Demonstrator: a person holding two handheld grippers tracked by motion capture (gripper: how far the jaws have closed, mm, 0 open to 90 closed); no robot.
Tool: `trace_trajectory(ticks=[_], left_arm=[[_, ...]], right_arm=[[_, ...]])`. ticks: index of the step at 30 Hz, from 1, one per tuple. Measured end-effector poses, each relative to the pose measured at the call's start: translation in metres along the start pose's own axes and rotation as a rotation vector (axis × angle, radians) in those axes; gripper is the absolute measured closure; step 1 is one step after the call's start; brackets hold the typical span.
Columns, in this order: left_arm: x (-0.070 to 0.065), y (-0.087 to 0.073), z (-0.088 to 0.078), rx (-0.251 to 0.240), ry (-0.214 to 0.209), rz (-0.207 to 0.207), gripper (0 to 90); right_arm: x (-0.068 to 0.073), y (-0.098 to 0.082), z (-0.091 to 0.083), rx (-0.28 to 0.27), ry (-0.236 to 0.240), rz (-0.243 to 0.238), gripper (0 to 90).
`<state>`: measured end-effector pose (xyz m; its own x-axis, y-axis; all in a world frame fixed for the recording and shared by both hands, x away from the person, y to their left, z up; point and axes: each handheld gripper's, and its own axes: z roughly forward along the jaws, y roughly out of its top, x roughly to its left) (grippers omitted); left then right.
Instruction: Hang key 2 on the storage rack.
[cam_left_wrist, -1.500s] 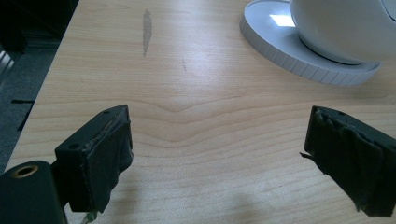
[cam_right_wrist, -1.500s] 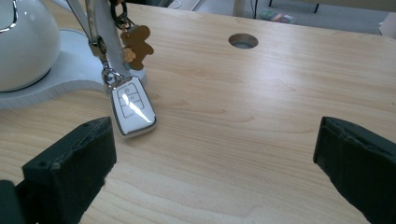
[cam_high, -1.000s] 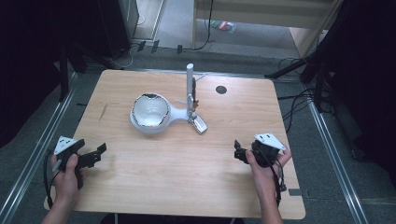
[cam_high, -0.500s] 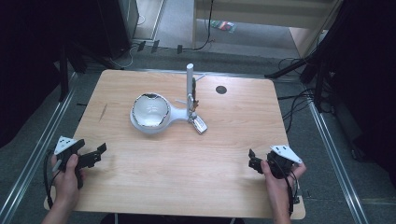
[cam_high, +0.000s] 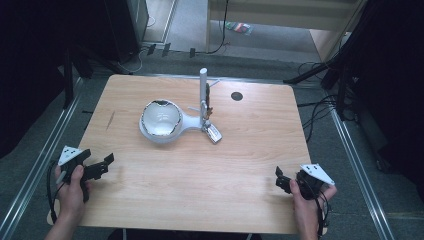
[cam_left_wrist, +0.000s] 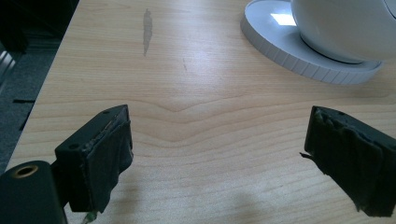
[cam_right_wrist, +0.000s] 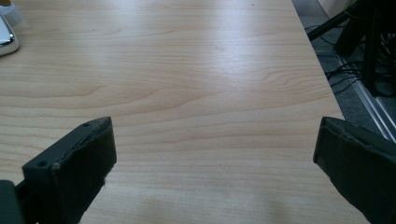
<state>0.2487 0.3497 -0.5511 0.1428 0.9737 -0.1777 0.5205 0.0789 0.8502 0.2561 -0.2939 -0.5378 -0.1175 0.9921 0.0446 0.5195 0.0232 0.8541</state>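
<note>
Grippers sat idle at the bottom of the high view, both low over the wooden table (cam_high: 200, 180): left gripper (cam_high: 100, 168) at lower left, right gripper (cam_high: 281, 181) at lower right, each held in a hand near the table's front edge. Jaws of both stood wide apart with nothing between them; the left gripper view and the right gripper view showed only bare wood grain in the gap. White bowl-shaped device (cam_high: 161, 121) on its round base stood at centre-upper frame, well apart from both grippers, joined to an upright white post (cam_high: 203, 92); a small silver piece (cam_high: 214, 133) lay just beside the post's foot. Its base rim (cam_left_wrist: 299, 56) appeared at the upper right of the left gripper view. Judgement: no contact with the device yet, so work on it looked unstarted; approach, grasp and handling all remained.
</note>
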Motion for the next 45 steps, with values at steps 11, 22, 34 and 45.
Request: trace_trajectory(ticks=[11, 22, 34, 45], left_arm=[[0.0, 0.0, 0.0, 0.0, 0.001, -0.003, 8.0], [0.001, 0.0, 0.0, 0.001, -0.001, -0.007, 8.0], [0.001, 0.0, 0.0, 0.001, -0.004, -0.008, 8.0], [0.001, 0.0, 0.0, -0.001, -0.002, -0.01, 8.0]], right_arm=[[-0.019, -0.013, -0.012, -0.01, -0.008, 0.044, 0.0], [-0.035, -0.023, -0.025, -0.02, -0.024, 0.071, 0.0], [-0.042, -0.028, -0.033, -0.04, -0.006, 0.101, 0.0], [-0.042, -0.026, -0.031, -0.034, -0.007, 0.114, 0.0]])
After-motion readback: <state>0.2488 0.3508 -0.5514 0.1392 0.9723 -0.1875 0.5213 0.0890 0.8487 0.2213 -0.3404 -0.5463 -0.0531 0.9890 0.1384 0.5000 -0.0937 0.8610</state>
